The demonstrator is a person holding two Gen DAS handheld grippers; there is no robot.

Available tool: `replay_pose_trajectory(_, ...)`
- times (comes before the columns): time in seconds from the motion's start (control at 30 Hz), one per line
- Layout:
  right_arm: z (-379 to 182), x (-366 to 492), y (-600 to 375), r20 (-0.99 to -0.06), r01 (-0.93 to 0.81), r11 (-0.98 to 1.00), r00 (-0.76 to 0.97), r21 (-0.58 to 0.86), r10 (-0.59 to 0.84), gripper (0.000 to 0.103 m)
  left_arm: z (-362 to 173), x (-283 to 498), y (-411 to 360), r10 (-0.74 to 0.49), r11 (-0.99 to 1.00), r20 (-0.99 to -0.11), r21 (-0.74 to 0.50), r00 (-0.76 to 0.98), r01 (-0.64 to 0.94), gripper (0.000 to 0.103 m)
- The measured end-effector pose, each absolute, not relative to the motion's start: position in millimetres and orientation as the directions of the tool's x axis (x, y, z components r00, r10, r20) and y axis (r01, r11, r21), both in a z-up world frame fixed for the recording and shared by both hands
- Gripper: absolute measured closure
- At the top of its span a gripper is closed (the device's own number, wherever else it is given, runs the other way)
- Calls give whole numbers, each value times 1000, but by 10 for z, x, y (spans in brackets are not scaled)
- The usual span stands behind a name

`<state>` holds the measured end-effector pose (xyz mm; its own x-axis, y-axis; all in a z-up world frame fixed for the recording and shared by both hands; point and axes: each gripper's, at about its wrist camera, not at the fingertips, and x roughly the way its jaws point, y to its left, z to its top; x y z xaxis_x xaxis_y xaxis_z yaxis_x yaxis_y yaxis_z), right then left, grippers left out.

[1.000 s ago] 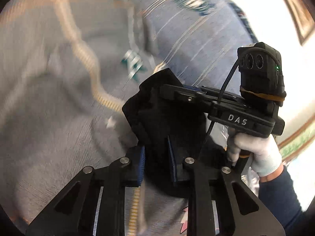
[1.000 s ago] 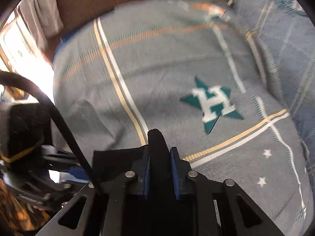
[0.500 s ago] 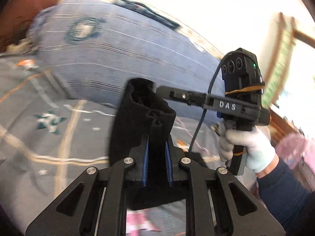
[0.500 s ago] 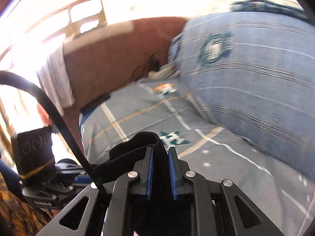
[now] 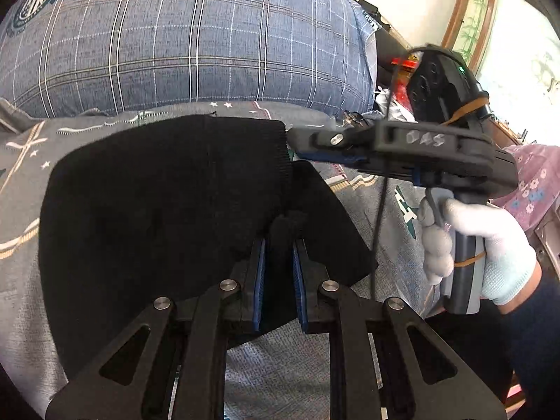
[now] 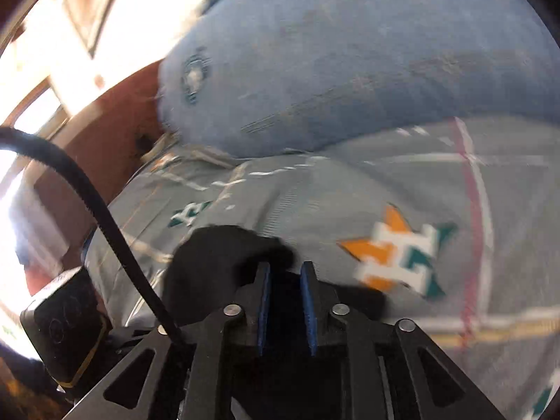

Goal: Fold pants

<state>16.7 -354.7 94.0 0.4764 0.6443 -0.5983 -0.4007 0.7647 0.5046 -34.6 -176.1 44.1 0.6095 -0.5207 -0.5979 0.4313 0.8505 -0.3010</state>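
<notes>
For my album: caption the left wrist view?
Left hand-held gripper and right hand-held gripper pinch black pants over a bed.

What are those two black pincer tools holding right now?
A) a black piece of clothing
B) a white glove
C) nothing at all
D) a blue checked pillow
A: the left gripper has its jaws pinched on the black pants, and the right gripper clamps black fabric too; the checked pillow lies untouched behind them.

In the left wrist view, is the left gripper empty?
No: the left gripper is shut on a bunched fold of the black pants.
</notes>
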Motion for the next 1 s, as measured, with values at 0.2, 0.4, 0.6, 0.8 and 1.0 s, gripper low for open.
replay_pose_trajectory(0.2,1046,261,-3502,-514,-437,682,450,586,730,37,431,-342,-1758,-519,853,-594,-310,615,420,89)
replay_pose_trajectory(0.4,779,531,-3144,-548,-431,650,350,626,759,70,489,-505,-1711,-522,852,-582,-316,624,418,89)
replay_pose_trajectory(0.6,1251,188,-3141,-512,-565,664,429,490,744,88,772,-641,-1880,-581,810,-528,-303,620,501,89)
replay_pose_trajectory(0.8,1377,61,-3429,-504,-531,707,497,467,706,96,831,-651,-2076,-636,768,-515,-347,575,538,89)
replay_pose_trajectory(1.0,1182,15,-3797,-459,-438,693,529,573,714,95,966,-774,-1618,-600,799,-500,-338,624,498,89)
